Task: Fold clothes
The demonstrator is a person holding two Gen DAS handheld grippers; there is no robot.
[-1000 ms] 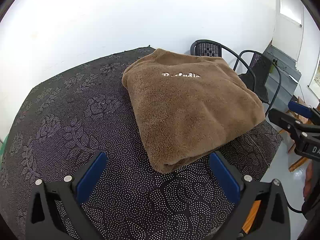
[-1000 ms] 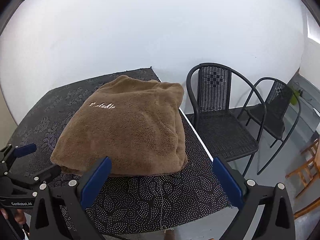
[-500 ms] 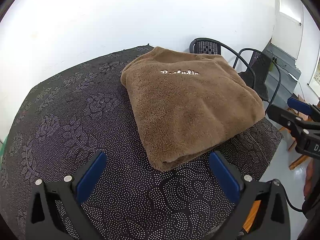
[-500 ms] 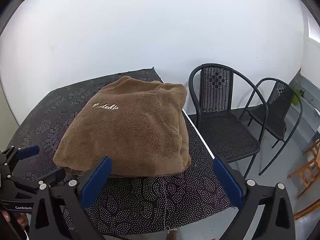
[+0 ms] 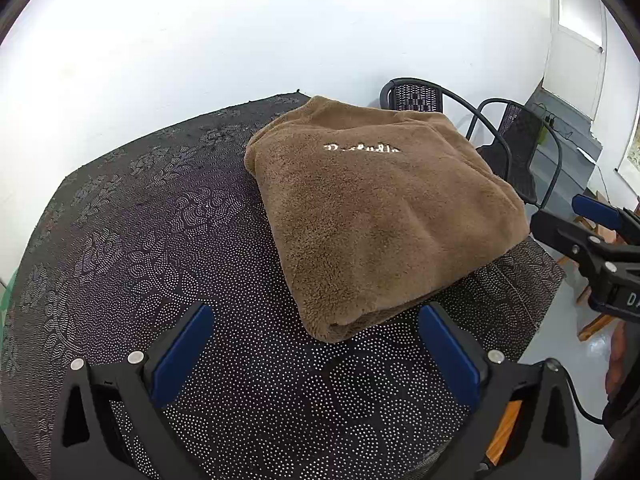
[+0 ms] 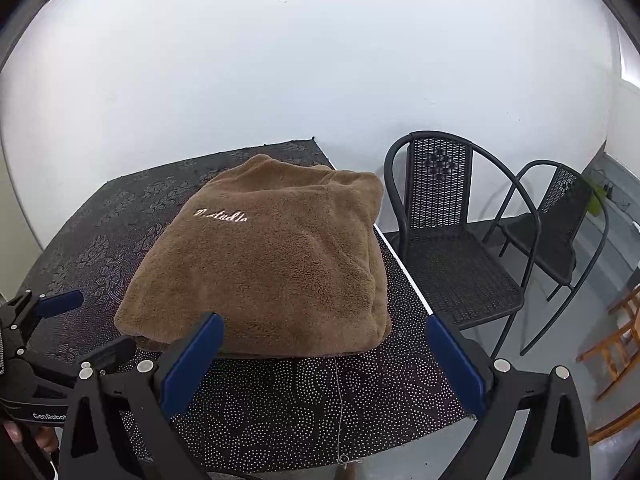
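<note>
Your left gripper (image 5: 312, 354) has its fingers (image 5: 182, 354) spread wide and they grasp nothing. The garment (image 5: 376, 216), brown and fluffy, lies folded on the desk (image 5: 140, 240) just ahead of these fingers; its near corner sits between the two fingertips but a little beyond them, not touching. Pale script (image 5: 362, 148) runs across its top, on the far side from the fingers.

Your right gripper (image 6: 324, 360) is also released, fingers (image 6: 456, 360) far apart and empty. From this view the garment (image 6: 272, 264) lies straight ahead, with its near edge just past the left fingertip. The right finger points beyond the desk edge (image 6: 404, 268), toward two black chairs (image 6: 452, 248).

Each gripper shows in the other's view: the right one (image 5: 568, 228) beside the garment's right side, the left one (image 6: 92, 328) near its left corner. Neither touches the cloth.
</note>
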